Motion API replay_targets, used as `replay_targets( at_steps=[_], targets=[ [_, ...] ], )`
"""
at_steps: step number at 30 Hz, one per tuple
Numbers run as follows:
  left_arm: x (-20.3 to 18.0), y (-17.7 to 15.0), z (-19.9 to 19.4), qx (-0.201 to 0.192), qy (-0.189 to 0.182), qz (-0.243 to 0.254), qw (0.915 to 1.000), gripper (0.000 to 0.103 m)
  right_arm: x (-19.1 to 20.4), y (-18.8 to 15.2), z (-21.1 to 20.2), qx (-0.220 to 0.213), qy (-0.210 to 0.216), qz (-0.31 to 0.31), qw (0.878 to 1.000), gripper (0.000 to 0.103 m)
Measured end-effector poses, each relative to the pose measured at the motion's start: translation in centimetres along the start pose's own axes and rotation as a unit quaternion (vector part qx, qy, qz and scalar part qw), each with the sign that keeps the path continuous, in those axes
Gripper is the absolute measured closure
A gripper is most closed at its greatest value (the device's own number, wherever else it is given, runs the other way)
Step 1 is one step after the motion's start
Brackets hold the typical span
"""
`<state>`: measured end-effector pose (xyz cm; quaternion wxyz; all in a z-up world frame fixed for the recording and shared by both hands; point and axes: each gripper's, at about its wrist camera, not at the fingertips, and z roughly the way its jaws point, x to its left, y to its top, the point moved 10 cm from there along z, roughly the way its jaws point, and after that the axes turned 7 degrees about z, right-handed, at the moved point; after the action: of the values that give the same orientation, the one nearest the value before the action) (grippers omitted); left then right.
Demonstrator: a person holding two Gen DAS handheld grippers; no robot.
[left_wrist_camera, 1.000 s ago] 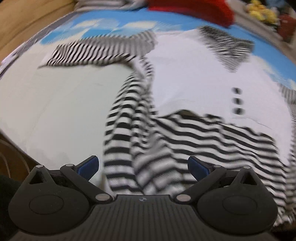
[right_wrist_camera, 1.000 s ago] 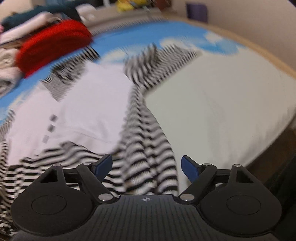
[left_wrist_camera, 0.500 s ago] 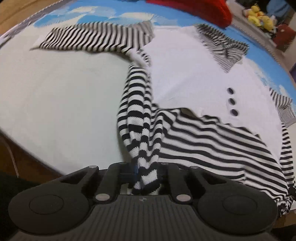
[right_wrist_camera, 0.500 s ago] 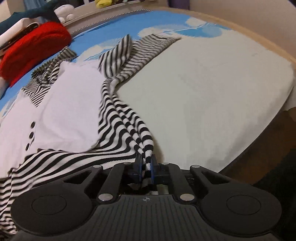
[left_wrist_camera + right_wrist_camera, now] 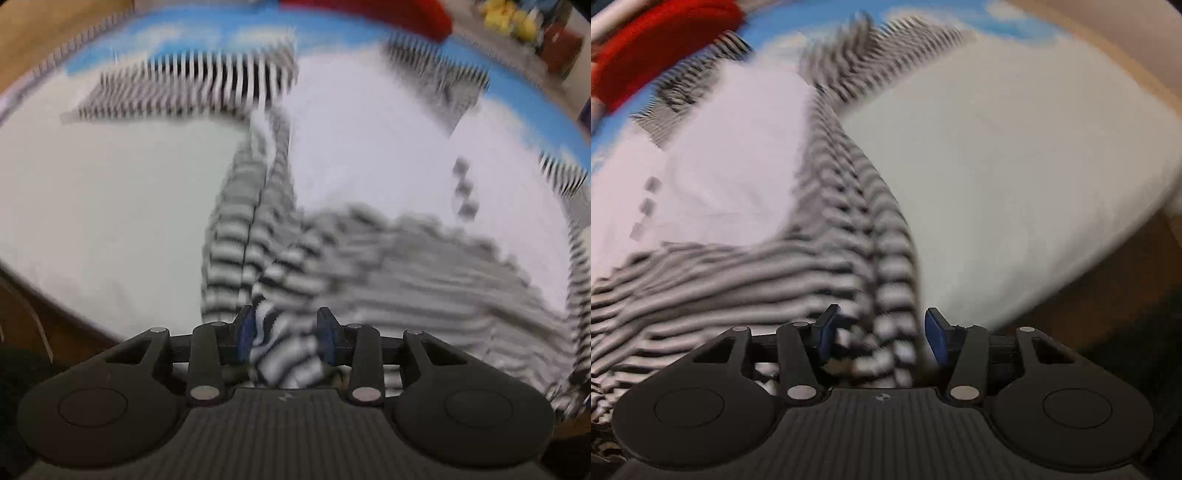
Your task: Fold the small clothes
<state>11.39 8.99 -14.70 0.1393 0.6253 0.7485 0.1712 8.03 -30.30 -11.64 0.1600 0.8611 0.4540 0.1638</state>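
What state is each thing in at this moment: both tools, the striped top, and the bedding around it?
left tool: partly open, striped fabric bunched between its fingers.
right tool: open, fabric lying between its fingers, not pinched.
striped top: spread on the bed, unfolded, one side gathered into a ridge toward the tools; blurred.
white sheet: flat, bare beside the top.
red garment: lying beyond the top.

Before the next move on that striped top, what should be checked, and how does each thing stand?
1. Left gripper open, striped sweater bunched between its pads: ok.
2. Right gripper open, fabric between its pads: ok.
3. Sweater hem lying flat: cannot tell, both views blurred.
4. White sheet beside sweater free for folding: ok.
5. Far sleeve spread out: ok.
6. Red garment apart from sweater: cannot tell.
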Motion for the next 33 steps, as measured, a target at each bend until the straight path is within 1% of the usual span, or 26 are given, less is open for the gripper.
replay_targets(
  at_steps=[1, 2, 5, 6, 7, 8, 12, 15, 16, 18, 20, 21, 23, 24, 26, 27, 28, 29, 30, 32, 33],
  targets=[
    [0.1, -0.3, 0.3, 0.007, 0.005, -0.002, 1.0000, 0.063, 0.0, 0.4, -0.4, -0.009, 0.002, 0.005, 1.000, 0.048],
    [0.0, -0.2, 0.0, -0.001, 0.008, -0.005, 1.0000, 0.063, 0.3, 1.0, -1.2, -0.028, 0.006, 0.001, 1.000, 0.048],
    [-0.2, 2.0, -2.3, -0.069, 0.018, 0.012, 0.9974, 0.059, 0.9, 3.3, -3.9, -0.098, 0.022, -0.006, 0.995, 0.047],
    [-0.4, 2.7, -3.4, -0.099, 0.026, 0.022, 0.9945, 0.054, 1.0, 4.1, -4.9, -0.120, 0.031, -0.004, 0.992, 0.047],
    [-0.7, 3.2, -4.2, -0.120, 0.031, 0.028, 0.9918, 0.049, 1.1, 4.8, -5.6, -0.136, 0.041, -0.004, 0.990, 0.047],
    [-1.0, 3.7, -5.1, -0.138, 0.032, 0.031, 0.9894, 0.047, 1.3, 5.6, -6.3, -0.151, 0.051, -0.003, 0.987, 0.047],
    [-1.6, 6.2, -8.6, -0.183, 0.017, 0.032, 0.9824, 0.036, 1.7, 7.8, -9.9, -0.202, 0.093, -0.015, 0.975, 0.047],
    [-2.1, 9.2, -12.1, -0.215, 0.007, 0.036, 0.9760, 0.031, 2.7, 9.7, -13.1, -0.236, 0.136, -0.032, 0.962, 0.047],
    [-1.9, 10.6, -13.3, -0.227, 0.004, 0.032, 0.9735, 0.026, 3.3, 10.5, -14.3, -0.249, 0.151, -0.044, 0.956, 0.047],
    [-1.5, 13.2, -15.6, -0.253, -0.016, 0.016, 0.9672, 0.020, 4.3, 12.0, -16.8, -0.273, 0.172, -0.074, 0.944, 0.046],
    [-0.8, 16.0, -17.0, -0.272, -0.018, 0.026, 0.9618, 0.020, 5.7, 13.9, -18.4, -0.296, 0.181, -0.094, 0.933, 0.042],
    [-0.5, 17.6, -17.2, -0.279, -0.010, 0.034, 0.9597, 0.020, 6.6, 14.9, -19.1, -0.306, 0.185, -0.101, 0.928, 0.041],
    [0.6, 19.9, -16.5, -0.282, 0.007, 0.037, 0.9587, 0.020, 8.5, 16.7, -20.2, -0.314, 0.200, -0.112, 0.921, 0.037],
    [1.4, 21.1, -15.8, -0.277, 0.014, 0.034, 0.9600, 0.020, 9.8, 17.4, -20.6, -0.313, 0.213, -0.119, 0.918, 0.037],
    [3.7, 23.0, -13.5, -0.259, 0.023, 0.020, 0.9655, 0.020, 13.0, 18.9, -20.9, -0.304, 0.238, -0.139, 0.912, 0.037],
    [5.0, 23.9, -12.3, -0.248, 0.030, 0.010, 0.9684, 0.022, 14.4, 19.3, -21.1, -0.302, 0.244, -0.148, 0.910, 0.036],
    [6.4, 24.6, -11.0, -0.236, 0.037, 0.003, 0.9711, 0.024, 16.0, 20.0, -21.0, -0.300, 0.244, -0.159, 0.908, 0.032],
    [7.7, 25.2, -9.7, -0.225, 0.043, -0.002, 0.9733, 0.024, 17.6, 20.4, -20.9, -0.297, 0.245, -0.169, 0.907, 0.027],
    [9.2, 25.6, -8.2, -0.215, 0.051, -0.007, 0.9753, 0.024, 19.3, 20.9, -20.8, -0.293, 0.252, -0.178, 0.905, 0.026],
    [12.7, 25.8, -5.5, -0.198, 0.068, -0.022, 0.9776, 0.029, 22.4, 21.9, -20.2, -0.286, 0.268, -0.193, 0.899, 0.026],
    [14.6, 25.3, -4.1, -0.189, 0.076, -0.031, 0.9785, 0.034, 23.5, 21.8, -20.0, -0.282, 0.280, -0.198, 0.896, 0.026]
  ],
)
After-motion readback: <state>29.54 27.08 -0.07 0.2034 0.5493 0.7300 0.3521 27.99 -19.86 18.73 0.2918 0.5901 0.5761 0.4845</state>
